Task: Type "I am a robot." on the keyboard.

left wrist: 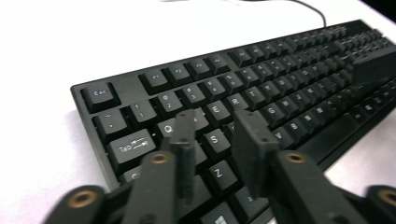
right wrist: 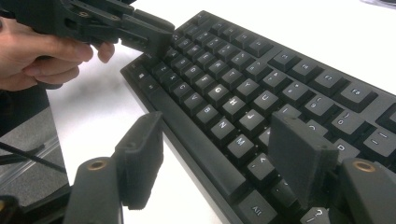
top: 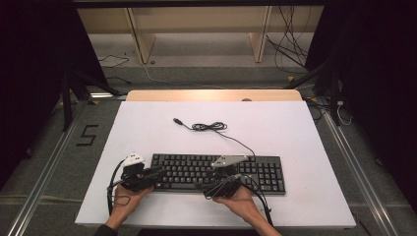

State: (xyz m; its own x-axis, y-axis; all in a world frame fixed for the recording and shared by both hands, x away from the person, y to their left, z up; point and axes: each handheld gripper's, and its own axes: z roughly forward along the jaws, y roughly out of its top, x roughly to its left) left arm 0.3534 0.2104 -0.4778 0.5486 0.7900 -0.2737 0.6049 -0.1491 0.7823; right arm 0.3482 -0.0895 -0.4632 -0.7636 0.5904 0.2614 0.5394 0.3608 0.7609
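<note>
Grippers over keyboard's near edge

- The white table top lies bare to the left of, behind and to the right of the black keyboard.
- A coiled cable lies behind the keyboard, near the middle, and takes up part of that space.
- The left gripper and right gripper hang over the keyboard's left half and front edge; its right end is uncovered.
</note>
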